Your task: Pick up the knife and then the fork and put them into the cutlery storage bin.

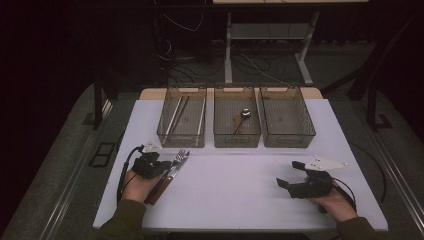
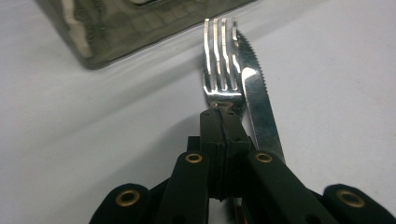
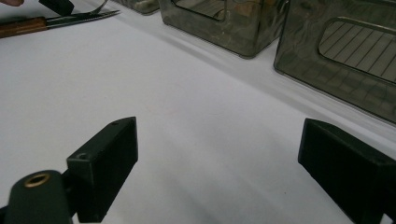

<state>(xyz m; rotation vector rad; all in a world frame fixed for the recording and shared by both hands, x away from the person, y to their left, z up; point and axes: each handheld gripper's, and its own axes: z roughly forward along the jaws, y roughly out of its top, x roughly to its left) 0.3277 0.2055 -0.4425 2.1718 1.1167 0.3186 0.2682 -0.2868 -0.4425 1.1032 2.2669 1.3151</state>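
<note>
A steel fork (image 2: 219, 70) and a serrated knife (image 2: 259, 107) lie side by side on the white table, both with brown wooden handles. In the high view the fork (image 1: 181, 156) and knife (image 1: 172, 172) are at the front left, just before the left bin. My left gripper (image 2: 219, 116) has its jaws pressed together on the fork's neck, and the knife blade runs past its right jaw. The left gripper (image 1: 165, 167) sits over the handles. At the front right, my right gripper (image 1: 291, 174) rests open above bare table, nothing between its jaws (image 3: 215, 140).
Three smoky clear bins stand in a row at the back: the left bin (image 1: 182, 141) holds long thin utensils, the middle bin (image 1: 237, 141) a small dark-handled utensil, the right bin (image 1: 289, 141) looks bare. The white table (image 1: 235, 200) stretches between my hands.
</note>
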